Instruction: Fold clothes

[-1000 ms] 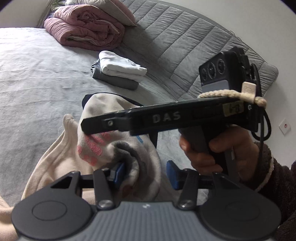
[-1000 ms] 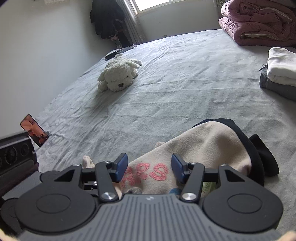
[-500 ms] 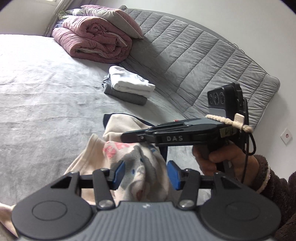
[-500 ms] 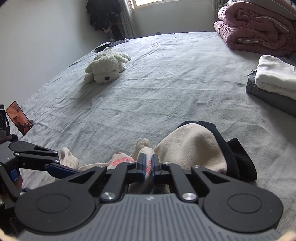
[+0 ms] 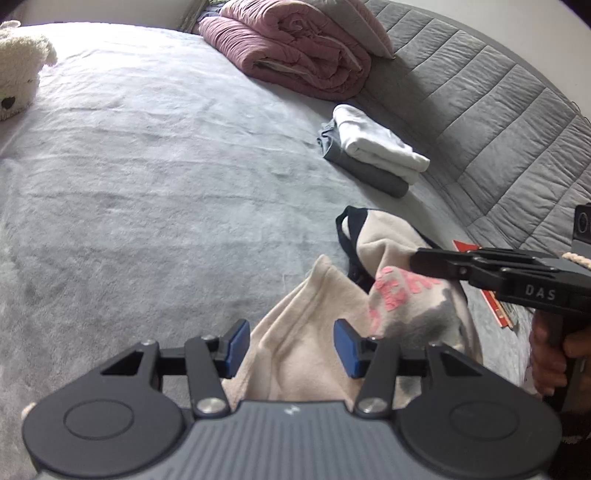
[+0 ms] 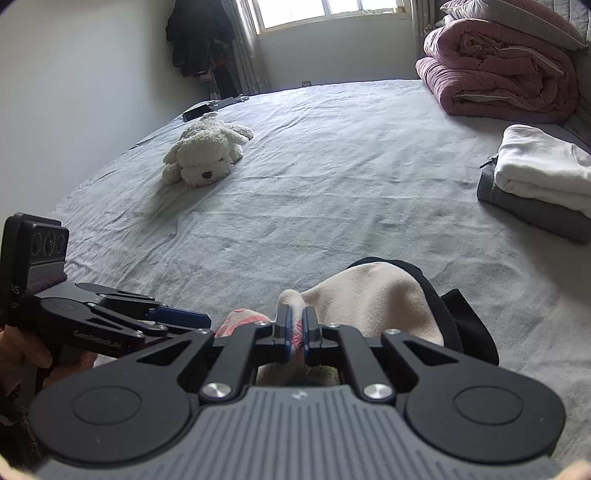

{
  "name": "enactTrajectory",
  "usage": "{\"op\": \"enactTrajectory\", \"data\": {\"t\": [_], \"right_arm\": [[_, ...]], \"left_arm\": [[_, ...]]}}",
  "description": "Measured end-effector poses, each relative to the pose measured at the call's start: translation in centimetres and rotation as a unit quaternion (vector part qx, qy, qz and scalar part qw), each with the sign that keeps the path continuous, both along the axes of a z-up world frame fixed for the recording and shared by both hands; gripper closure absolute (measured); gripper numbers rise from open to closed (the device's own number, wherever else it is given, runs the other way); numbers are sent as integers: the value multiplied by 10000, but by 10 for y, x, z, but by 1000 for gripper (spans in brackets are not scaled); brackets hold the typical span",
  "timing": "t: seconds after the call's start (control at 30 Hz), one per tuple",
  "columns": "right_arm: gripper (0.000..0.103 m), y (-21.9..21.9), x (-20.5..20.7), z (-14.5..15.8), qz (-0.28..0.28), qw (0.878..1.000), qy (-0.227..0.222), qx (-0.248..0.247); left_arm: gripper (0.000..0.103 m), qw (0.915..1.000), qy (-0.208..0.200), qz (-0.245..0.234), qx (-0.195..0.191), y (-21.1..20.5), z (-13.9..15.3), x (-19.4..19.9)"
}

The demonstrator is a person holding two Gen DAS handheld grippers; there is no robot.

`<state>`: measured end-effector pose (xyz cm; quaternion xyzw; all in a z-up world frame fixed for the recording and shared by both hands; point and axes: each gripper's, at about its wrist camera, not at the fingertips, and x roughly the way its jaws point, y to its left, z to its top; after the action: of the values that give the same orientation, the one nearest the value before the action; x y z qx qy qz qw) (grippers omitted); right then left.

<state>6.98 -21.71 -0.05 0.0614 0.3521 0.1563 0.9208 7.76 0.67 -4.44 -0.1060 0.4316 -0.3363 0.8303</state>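
Grey bedding covers a wide bed [image 6: 332, 177] that fills both views, with a quilted grey headboard [image 5: 480, 96] along one side and a window [image 6: 325, 11] in the far wall. Against the headboard lies a rolled pink duvet [image 5: 295, 48], and nearer sits a small pile of folded clothes [image 5: 373, 155], white on top of grey. A white plush dog [image 6: 207, 155] lies well apart from them on the far side of the bed.

Close to the cameras, a crumpled cream sweatshirt [image 5: 314, 332] with pink lettering and a dark collar is bunched on the bedding. The right gripper [image 6: 296, 332] is clamped on a fold of this sweatshirt: its blue pads are pressed nearly together, with cream and pink cloth pinched between them and a small hump of fabric rising just above the tips. In the left wrist view the same gripper reaches in from the right, its black fingers meeting the cloth by the lettering, a hand [image 5: 550, 354] on its handle.

The left gripper [image 5: 291, 347] stands with its pads apart. Cream fabric lies in the gap between them, but neither pad presses on it. In the right wrist view it shows at the lower left, just beside the pinched cloth.
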Motion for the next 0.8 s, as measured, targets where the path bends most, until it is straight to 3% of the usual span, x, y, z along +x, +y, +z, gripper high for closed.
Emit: {"op": "enactTrajectory", "data": {"t": [0.2, 0.27, 0.47, 0.8], "right_arm": [[97, 0, 0, 0, -1, 10000, -30, 9], [97, 1, -1, 0, -6, 10000, -39, 0], [97, 5, 1, 0, 24, 10000, -51, -54], [97, 0, -3, 9, 49, 9998, -164, 113]], "left_arm": [[75, 9992, 229, 32, 320, -3, -10, 0], [96, 9986, 372, -58, 366, -3, -10, 0], [99, 9961, 520, -32, 709, -9, -9, -17], [100, 9871, 1098, -98, 1165, -6, -1, -65]]}}
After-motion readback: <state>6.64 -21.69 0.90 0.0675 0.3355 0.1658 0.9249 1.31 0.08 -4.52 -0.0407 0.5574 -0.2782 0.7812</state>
